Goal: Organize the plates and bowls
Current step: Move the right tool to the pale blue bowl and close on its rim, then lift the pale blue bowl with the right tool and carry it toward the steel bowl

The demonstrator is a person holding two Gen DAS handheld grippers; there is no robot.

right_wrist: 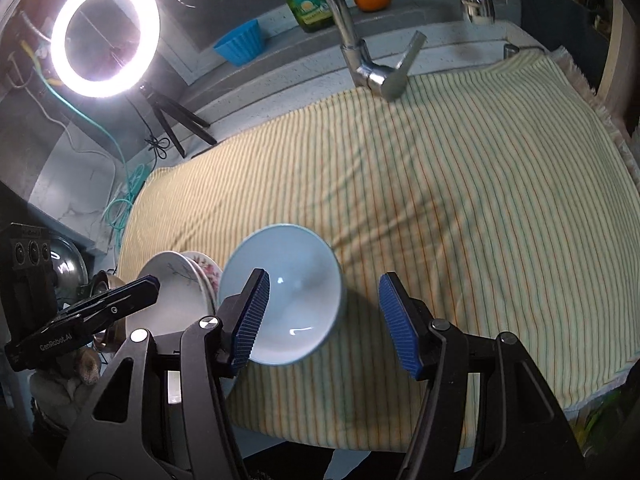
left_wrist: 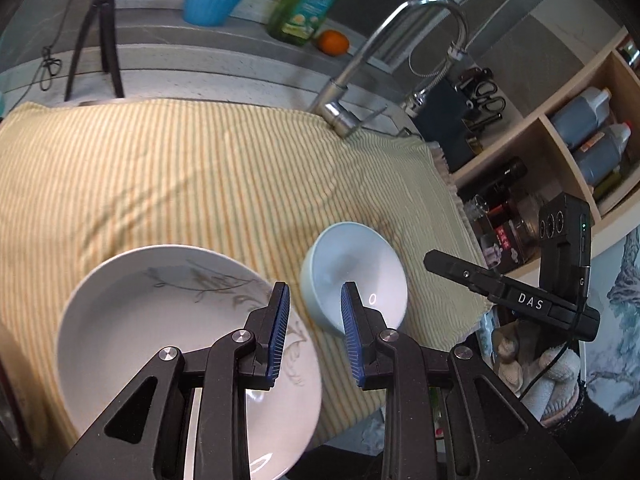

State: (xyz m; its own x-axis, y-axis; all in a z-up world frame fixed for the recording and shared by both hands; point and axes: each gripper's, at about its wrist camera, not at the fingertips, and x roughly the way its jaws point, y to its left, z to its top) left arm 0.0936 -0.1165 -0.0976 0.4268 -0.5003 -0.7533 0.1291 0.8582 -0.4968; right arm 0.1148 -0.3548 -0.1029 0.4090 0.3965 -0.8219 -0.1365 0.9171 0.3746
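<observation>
A white plate [left_wrist: 160, 328] with a grey grass motif lies at the front left of the striped cloth [left_wrist: 200, 180]. In the right wrist view this plate [right_wrist: 172, 292] sits on a floral plate [right_wrist: 210, 274]. A pale blue bowl [left_wrist: 360, 268] stands just right of them. My left gripper [left_wrist: 315, 292] hovers over the plate's right rim. Its jaws are narrowly apart and I see no pad pressing on the plate. One of its fingers [right_wrist: 132, 292] shows beside the plates. My right gripper [right_wrist: 324, 276] is open wider. The bowl [right_wrist: 296, 292] lies ahead of it, behind its left finger.
A chrome faucet [left_wrist: 360, 64] arches over the cloth's far edge. Behind it stand a green soap bottle [left_wrist: 308, 0], an orange [left_wrist: 333, 42] and a blue cup [left_wrist: 210, 4]. A ring light [right_wrist: 106, 36] on a tripod is far left. A shelf of bottles [left_wrist: 592, 128] is on the right.
</observation>
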